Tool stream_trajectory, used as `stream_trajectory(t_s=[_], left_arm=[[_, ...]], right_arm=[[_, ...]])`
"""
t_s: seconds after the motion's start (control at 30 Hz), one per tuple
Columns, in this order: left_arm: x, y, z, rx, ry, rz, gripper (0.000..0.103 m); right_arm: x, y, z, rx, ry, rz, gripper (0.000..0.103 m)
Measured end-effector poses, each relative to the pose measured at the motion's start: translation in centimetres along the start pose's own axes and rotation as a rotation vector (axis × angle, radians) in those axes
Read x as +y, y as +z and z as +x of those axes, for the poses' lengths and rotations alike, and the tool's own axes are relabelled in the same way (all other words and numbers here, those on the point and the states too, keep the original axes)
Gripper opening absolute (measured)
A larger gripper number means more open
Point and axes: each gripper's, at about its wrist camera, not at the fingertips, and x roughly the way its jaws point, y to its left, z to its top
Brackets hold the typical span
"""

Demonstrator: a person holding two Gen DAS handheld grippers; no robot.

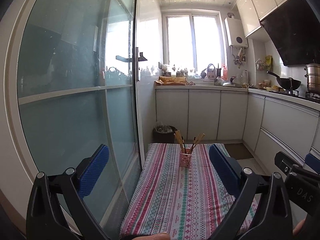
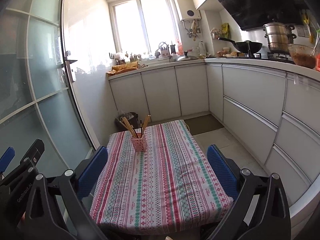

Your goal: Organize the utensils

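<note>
Overall, both wrist views looked down a narrow kitchen.
Chopsticks: several wooden chopsticks (image 1: 181,140) stood leaning apart, in two splayed groups, inside the holder.
Holder: a pink lattice holder (image 1: 185,159) stood upright toward the far end of the surface, along its midline.
Surface: a small table under a striped, patterned cloth (image 2: 160,180); only the holder stood on it.
Left gripper: the left gripper (image 1: 159,170) was held above the near end of the surface, its blue fingers (image 1: 94,172) spread wide and empty.
Right gripper: the right gripper (image 2: 158,170) was likewise held above the near end, fingers (image 2: 222,170) wide apart, holding nothing.
Surroundings: a frosted glass door (image 1: 70,80) stood at left; a dark bin (image 2: 128,120) sat on the floor beyond the far edge; white cabinets (image 2: 180,88) and a window (image 2: 144,24) closed the back; a wok (image 2: 244,47) and a steel steamer pot (image 2: 279,36) sat on the stove at right.
</note>
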Motion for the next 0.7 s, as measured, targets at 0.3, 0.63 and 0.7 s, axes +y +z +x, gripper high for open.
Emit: stream_trajectory(t_s=[0.3, 0.63, 0.7], left_arm=[[0.1, 0.2, -0.4, 0.01, -0.019, -0.013, 0.096], [0.6, 0.5, -0.5, 0.003, -0.028, -0.031, 0.096], [0.7, 0.5, -0.4, 0.011, -0.043, -0.04, 0.096]], right_arm=[[-0.1, 0.2, -0.6, -0.011, 0.004, 0.004, 0.097], [-0.4, 0.3, -1.2, -0.015, 0.013, 0.009, 0.097], [-0.4, 0.3, -1.3, -0.016, 0.015, 0.008, 0.097]])
